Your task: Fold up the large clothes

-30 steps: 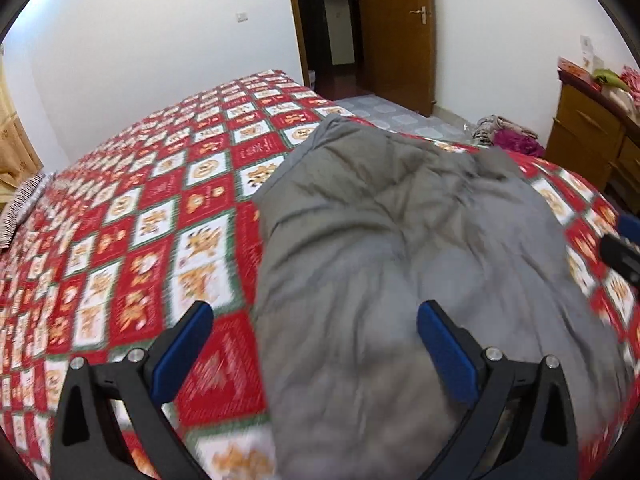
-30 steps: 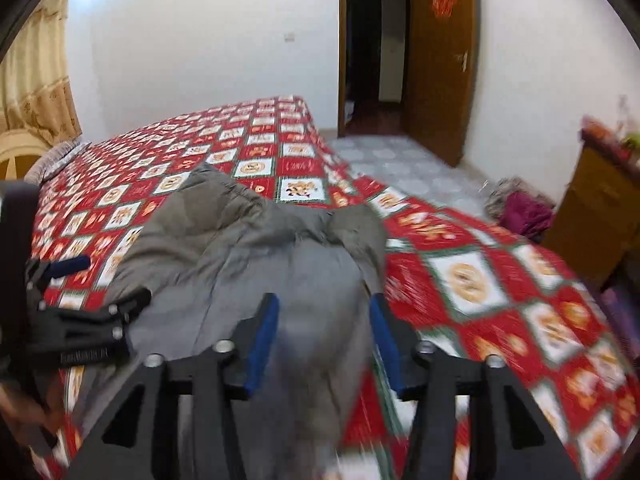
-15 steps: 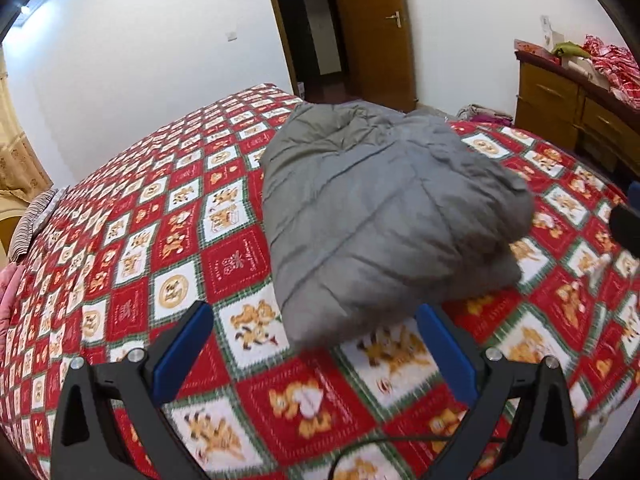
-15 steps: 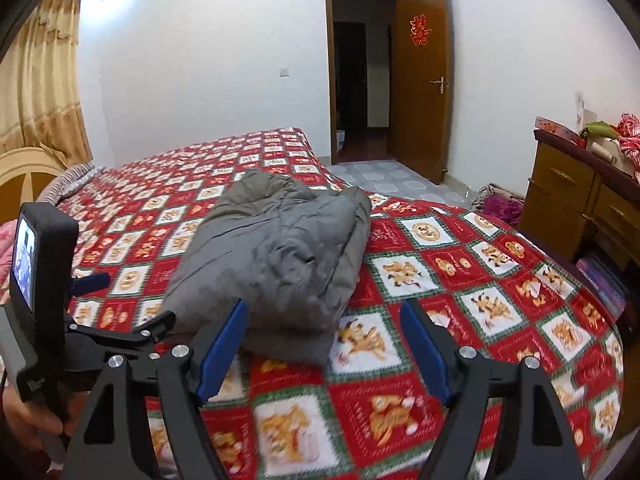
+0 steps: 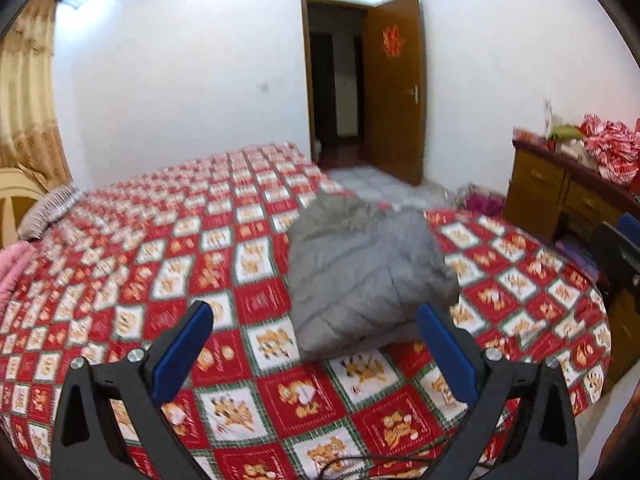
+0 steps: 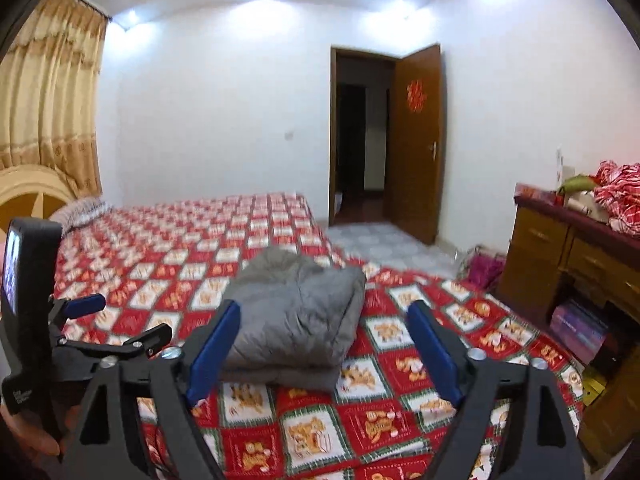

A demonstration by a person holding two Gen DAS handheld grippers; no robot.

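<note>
I see the grey quilted jacket (image 5: 366, 276) lying as a puffy folded bundle on the bed's red-and-white patchwork cover (image 5: 160, 276), near its foot. Both my left gripper (image 5: 316, 356) and right gripper (image 6: 324, 352) stand wide apart, holding nothing, and have pulled farther back from it than half a second ago. Behind it are white walls, a brown door (image 6: 416, 140) ajar and a wooden dresser (image 6: 568, 264).

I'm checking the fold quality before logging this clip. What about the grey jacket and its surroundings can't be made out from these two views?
- Grey jacket, far side: hidden by its own bulk in both views.
- Its sleeves and zipper: tucked inside the fold, not visible.
- Quilted bedspread print: motion-blurred in the left wrist view.
- Right gripper finger partly covers the jacket's near left corner.
- Left gripper handle: cut off by the bottom edge.
</note>
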